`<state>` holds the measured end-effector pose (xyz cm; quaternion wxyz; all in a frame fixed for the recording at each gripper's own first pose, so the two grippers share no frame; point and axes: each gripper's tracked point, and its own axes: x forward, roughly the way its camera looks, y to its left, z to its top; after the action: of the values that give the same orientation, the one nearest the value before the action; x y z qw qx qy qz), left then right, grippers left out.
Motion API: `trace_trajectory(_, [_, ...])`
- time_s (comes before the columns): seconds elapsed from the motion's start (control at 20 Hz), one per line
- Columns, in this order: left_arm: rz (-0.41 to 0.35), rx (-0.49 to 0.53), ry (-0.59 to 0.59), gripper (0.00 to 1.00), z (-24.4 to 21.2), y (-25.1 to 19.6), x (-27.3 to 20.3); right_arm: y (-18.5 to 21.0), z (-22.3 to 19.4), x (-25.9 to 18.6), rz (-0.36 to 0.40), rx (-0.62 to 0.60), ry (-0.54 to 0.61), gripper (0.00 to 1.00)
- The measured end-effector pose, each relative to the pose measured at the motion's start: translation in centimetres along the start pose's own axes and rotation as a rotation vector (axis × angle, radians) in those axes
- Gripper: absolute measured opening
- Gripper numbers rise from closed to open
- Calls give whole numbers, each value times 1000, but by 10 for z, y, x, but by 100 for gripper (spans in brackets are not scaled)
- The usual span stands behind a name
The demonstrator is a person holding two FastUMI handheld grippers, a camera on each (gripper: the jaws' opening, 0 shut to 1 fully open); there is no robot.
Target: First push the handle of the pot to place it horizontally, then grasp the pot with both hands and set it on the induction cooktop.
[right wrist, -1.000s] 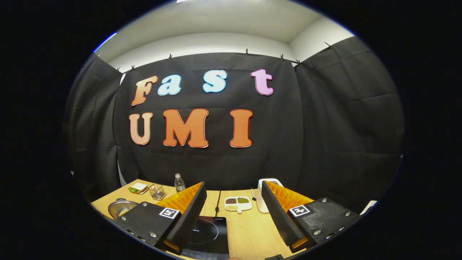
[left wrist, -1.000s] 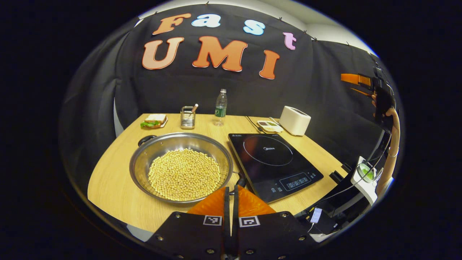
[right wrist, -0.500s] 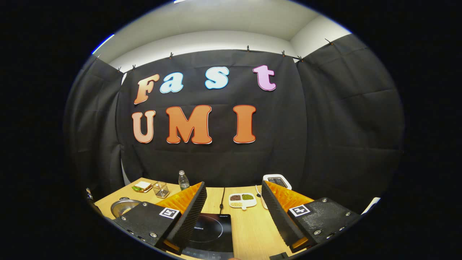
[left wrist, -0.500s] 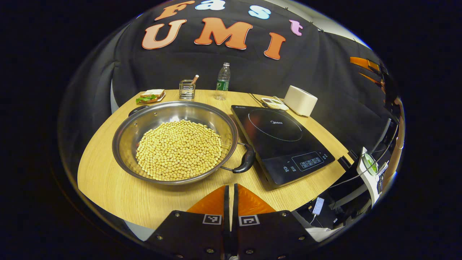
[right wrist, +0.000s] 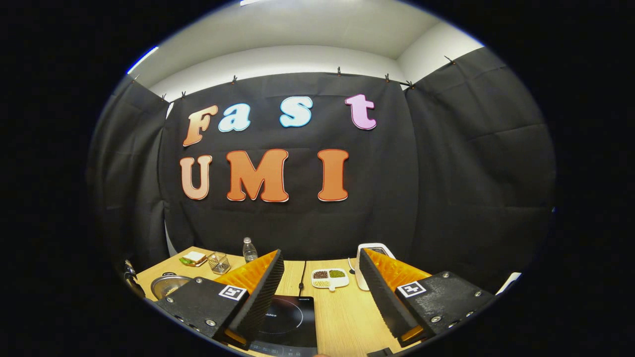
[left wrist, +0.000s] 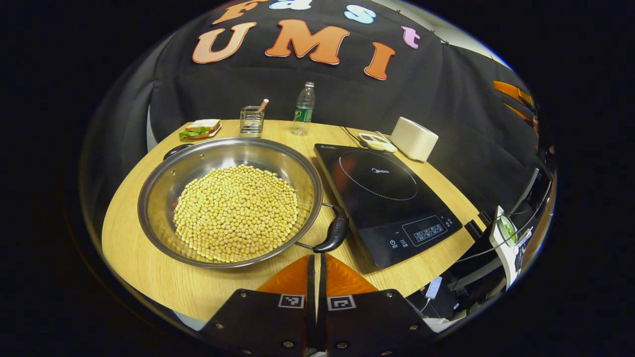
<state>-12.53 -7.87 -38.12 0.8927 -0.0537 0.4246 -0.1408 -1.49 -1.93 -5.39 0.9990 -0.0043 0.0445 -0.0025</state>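
Left gripper view: left gripper (left wrist: 315, 262), fingers pressed together, has backed off the pot (left wrist: 230, 201) at centre-left; its handle (left wrist: 335, 229) now swung beside the induction cooktop (left wrist: 387, 198). Right gripper (right wrist: 321, 290) fingers wide, ready to grasp.

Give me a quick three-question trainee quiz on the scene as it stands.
1. True or false: the pot already sits on the cooktop.
2. What fills the pot? A) water B) pale beans C) nothing
3. Which gripper is closed, the left gripper or the right gripper?

Key
1. False. It rests on the table, left of the cooktop in the left gripper view.
2. B
3. The left one; its fingers meet, while the right one's stand wide apart.
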Motion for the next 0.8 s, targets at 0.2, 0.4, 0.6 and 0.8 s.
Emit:
trace_trajectory(0.2, [-5, -8, 1, 2, 2, -6, 12, -9, -2, -1, -10, 4, 1, 95])
trace_trajectory(0.4, [-10, -28, 0, 2, 11, -8, 27, -19, -4, -3, -26, 6, 0, 94])
trace_trajectory(0.6, [-5, -36, -3, 4, 18, -9, 40, -31, -10, -3, -46, -3, 10, 95])
trace_trajectory(0.8, [6, -40, 7, 4, 20, -8, 54, -39, -16, -4, -59, -9, 21, 95])
